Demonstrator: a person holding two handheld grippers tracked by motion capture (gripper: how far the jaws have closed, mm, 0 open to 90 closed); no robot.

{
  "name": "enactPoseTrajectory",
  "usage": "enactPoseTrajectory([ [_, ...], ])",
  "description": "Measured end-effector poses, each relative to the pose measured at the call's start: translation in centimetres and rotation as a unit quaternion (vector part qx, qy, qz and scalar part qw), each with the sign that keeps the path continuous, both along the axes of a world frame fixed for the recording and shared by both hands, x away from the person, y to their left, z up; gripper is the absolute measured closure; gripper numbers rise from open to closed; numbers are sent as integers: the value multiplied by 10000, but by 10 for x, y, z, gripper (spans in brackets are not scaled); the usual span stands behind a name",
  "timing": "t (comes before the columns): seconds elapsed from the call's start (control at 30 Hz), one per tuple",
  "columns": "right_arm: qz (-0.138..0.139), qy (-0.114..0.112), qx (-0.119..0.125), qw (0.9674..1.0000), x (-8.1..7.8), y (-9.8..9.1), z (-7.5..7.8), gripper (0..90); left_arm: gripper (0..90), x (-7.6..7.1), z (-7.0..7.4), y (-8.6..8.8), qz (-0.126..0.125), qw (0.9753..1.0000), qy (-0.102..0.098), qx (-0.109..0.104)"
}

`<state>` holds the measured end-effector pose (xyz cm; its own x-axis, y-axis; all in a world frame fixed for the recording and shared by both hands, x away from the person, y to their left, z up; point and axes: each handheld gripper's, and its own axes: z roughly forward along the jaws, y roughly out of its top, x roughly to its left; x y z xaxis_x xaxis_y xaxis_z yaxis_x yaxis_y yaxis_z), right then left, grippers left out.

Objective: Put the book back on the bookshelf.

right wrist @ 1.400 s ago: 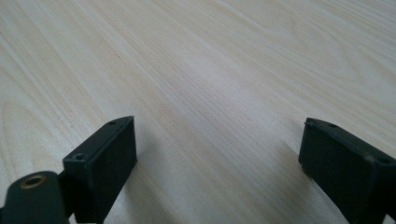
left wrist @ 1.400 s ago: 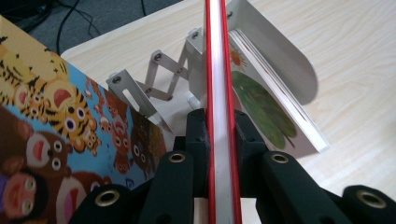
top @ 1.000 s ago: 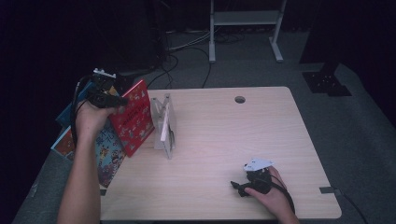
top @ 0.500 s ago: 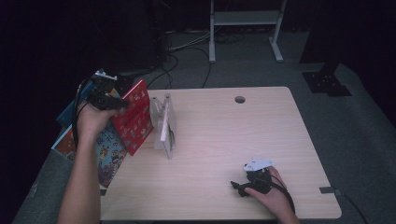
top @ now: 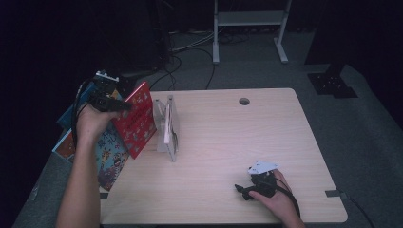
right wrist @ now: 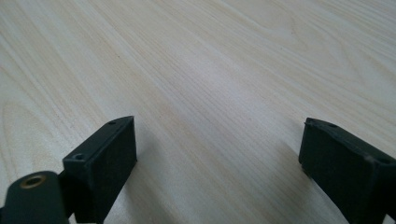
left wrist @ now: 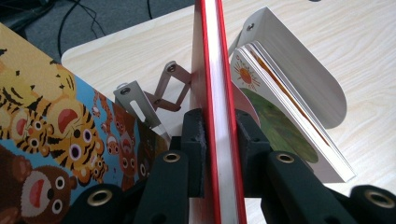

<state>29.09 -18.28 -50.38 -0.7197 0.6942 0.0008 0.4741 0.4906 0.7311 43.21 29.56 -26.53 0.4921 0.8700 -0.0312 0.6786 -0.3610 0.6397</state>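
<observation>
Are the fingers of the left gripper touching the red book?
Touching. In the left gripper view, both fingers press the red book from either side.

I see a pale wood-grain counter (top: 266,137) with a round cable hole (top: 244,101) near its far edge. Grey carpet (top: 361,123) surrounds it. Beyond stands a white metal frame (top: 247,23), with black cables (top: 190,52) strewn across the floor. The room behind is dark.
</observation>
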Motion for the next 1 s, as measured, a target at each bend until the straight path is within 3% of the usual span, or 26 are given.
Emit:
enactPoseTrajectory([
  [0.2,15,-3,-10,10000,0,0,0,104,706,-3,7,3,-11,9999,86,66],
  [0.4,2,1,-4,10000,0,0,0,104,692,-10,11,6,-20,9999,43,96],
  [1.0,-3,4,1,10000,0,0,0,104,729,-20,28,6,-122,9994,61,329],
])
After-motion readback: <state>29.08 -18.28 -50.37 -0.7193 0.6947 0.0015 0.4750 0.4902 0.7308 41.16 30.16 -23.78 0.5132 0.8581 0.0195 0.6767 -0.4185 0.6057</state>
